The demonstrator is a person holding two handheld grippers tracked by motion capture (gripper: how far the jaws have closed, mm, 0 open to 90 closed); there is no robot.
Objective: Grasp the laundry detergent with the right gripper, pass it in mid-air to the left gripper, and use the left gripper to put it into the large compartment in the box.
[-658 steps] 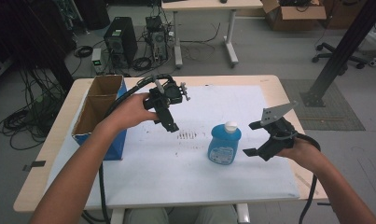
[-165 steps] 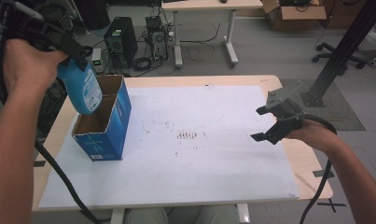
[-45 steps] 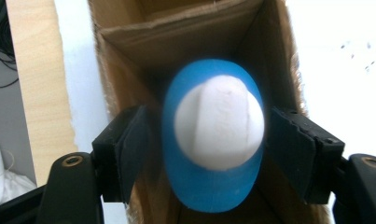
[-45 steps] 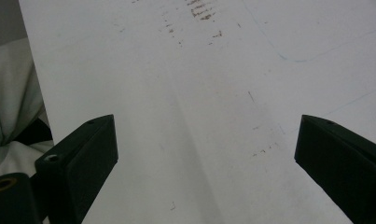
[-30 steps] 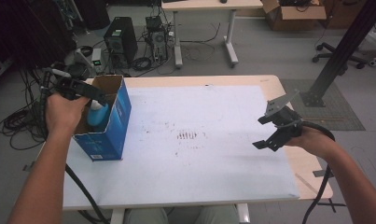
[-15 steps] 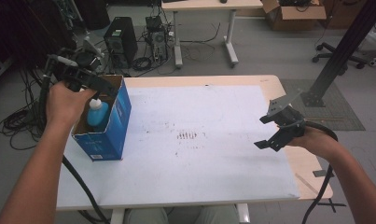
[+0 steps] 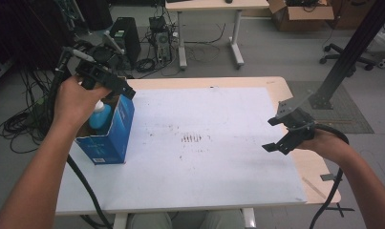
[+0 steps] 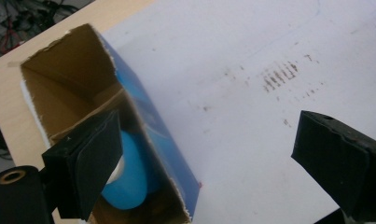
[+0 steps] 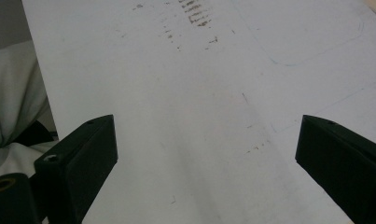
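Both grippers are held wide apart, empty. Below the left gripper (image 7: 114, 86), a bottle (image 8: 129, 179) is seen inside the box (image 7: 114, 135); withdrawal is judged next.

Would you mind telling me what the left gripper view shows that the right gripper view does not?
The left gripper view looks into an open blue cardboard box with a blue bottle standing inside, and shows the bare wooden table edge beside it. The right gripper view shows white cloth past the sheet's edge and a faint pen outline drawn on the sheet. Both share the white sheet with its patch of brown marks, and a pair of black jaws held wide apart with nothing between them.
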